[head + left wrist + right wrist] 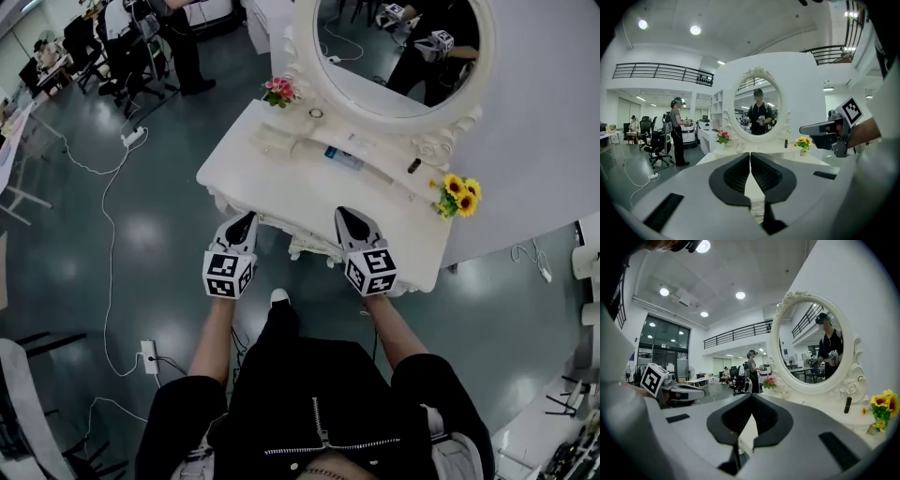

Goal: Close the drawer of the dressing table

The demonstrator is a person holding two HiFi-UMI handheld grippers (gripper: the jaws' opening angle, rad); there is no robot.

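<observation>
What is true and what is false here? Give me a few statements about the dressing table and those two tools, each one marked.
1. The left gripper and the right gripper have their fingers together and hold nothing. True.
2. In the head view the sunflowers stand at the table's left end. False: they stand at its right end; pink flowers are on the left.
3. The mirror reflects the person. True.
4. The table is black. False: it is white.
5. One gripper rests on the tabletop beside the mirror. False: both are at the front edge.
</observation>
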